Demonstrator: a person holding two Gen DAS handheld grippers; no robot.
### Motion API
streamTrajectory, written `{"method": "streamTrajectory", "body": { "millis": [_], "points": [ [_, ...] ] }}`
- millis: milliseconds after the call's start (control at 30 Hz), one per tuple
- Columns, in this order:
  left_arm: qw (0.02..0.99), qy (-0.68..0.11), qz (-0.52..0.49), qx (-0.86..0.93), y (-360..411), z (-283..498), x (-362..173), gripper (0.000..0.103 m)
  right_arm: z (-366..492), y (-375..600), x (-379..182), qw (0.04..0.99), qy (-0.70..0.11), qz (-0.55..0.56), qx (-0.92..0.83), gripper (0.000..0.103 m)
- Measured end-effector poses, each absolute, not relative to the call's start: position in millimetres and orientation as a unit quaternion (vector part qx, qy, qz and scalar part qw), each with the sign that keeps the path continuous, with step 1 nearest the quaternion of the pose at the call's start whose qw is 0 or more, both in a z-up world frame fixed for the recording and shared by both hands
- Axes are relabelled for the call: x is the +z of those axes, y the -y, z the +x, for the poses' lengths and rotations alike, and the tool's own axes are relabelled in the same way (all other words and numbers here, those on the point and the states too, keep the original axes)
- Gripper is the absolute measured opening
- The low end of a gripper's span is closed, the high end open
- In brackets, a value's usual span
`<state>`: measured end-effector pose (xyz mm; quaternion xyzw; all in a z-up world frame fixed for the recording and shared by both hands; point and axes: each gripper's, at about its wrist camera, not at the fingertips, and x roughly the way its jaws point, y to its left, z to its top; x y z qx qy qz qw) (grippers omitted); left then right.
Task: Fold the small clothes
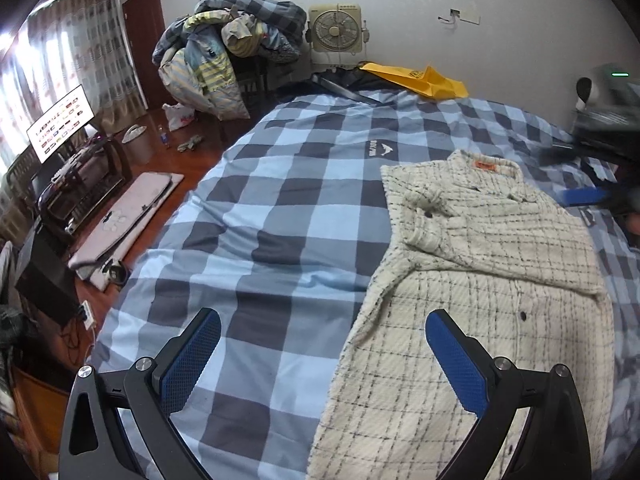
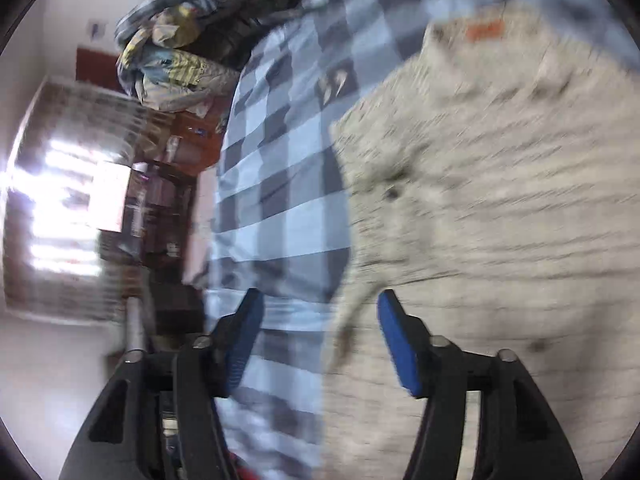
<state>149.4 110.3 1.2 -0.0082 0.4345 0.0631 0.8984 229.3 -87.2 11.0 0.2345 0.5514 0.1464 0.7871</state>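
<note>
Left wrist view: cream checked shirt [image 1: 492,280] lay flat on blue checked quilt [image 1: 280,200], 1 sleeve folded across. Left gripper [image 1: 322,344] and right gripper [image 2: 320,328] gaped wide, empty. Advice: pinch hem edge squarely, fold upward evenly

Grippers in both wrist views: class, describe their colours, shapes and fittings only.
Both the left gripper and right gripper have black, angular frames with triangular cut-outs and round silver bolt heads. Their fingers carry blue pads with a fine dotted grip texture. No cables or sleeves show.
</note>
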Motion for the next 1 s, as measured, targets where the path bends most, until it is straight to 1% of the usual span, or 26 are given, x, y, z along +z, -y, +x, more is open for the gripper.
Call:
{"method": "streamTrajectory", "body": {
  "millis": [33,100,133,200,267,333,367,400,467,600,667,700,767,867,900,933,1000],
  "points": [
    [0.898,-0.436,-0.005,0.060,-108.5,149.4,1.0,0.103,213.2,100.0,29.2,0.814,-0.535,0.190,0.125,0.071],
    [0.896,-0.440,0.003,0.056,-105.4,148.7,-0.1,0.103,193.0,122.3,37.2,0.847,-0.512,0.117,0.083,0.073],
    [0.896,-0.441,0.006,0.052,-104.0,147.7,-0.5,0.103,174.0,136.2,52.2,0.862,-0.498,0.076,0.059,0.074],
    [0.894,-0.445,0.015,0.043,-100.4,145.7,-2.5,0.103,153.1,159.2,56.6,0.873,-0.486,0.030,0.019,0.074],
    [0.894,-0.444,0.027,0.040,-95.5,142.6,-3.3,0.103,118.1,187.7,72.3,0.879,-0.475,-0.008,-0.032,0.074],
    [0.902,-0.424,0.050,0.063,-90.6,136.6,1.9,0.103,84.3,208.7,81.9,0.885,-0.460,-0.033,-0.068,0.074],
    [0.909,-0.402,0.071,0.078,-86.0,132.0,6.8,0.103,85.6,212.1,80.6,0.886,-0.454,-0.037,-0.084,0.074],
    [0.914,-0.385,0.091,0.087,-81.5,128.1,10.6,0.103,68.0,221.9,76.2,0.887,-0.447,-0.035,-0.112,0.074],
    [0.919,-0.363,0.123,0.095,-74.6,122.5,13.8,0.103,52.5,232.7,70.4,0.884,-0.450,-0.021,-0.127,0.074],
    [0.913,-0.374,0.144,0.071,-70.9,118.7,14.6,0.103,10.9,250.3,44.2,0.866,-0.485,-0.005,-0.122,0.074],
    [0.911,-0.381,0.146,0.062,-72.8,112.3,16.9,0.103,-15.5,254.4,48.7,0.865,-0.482,-0.019,-0.139,0.074],
    [0.911,-0.381,0.145,0.061,-72.8,108.8,17.7,0.103,-28.1,253.5,55.4,0.869,-0.471,-0.032,-0.147,0.074],
    [0.913,-0.382,0.134,0.054,-76.3,100.2,19.1,0.103,-54.4,247.0,74.5,0.889,-0.424,-0.058,-0.161,0.074],
    [0.910,-0.401,0.101,0.028,-79.9,92.0,13.6,0.103,-83.6,240.5,99.4,0.915,-0.365,-0.065,-0.161,0.074],
    [0.909,-0.406,0.094,0.024,-79.4,91.4,11.1,0.103,-90.4,237.2,102.7,0.921,-0.351,-0.057,-0.161,0.076],
    [0.906,-0.414,0.090,0.018,-77.6,90.9,7.0,0.103,-94.0,231.8,103.0,0.925,-0.345,-0.042,-0.157,0.088],
    [0.902,-0.416,0.114,0.017,-67.7,88.2,0.8,0.103,-91.5,219.5,95.2,0.922,-0.365,-0.010,-0.126,0.099]
  ]
}}
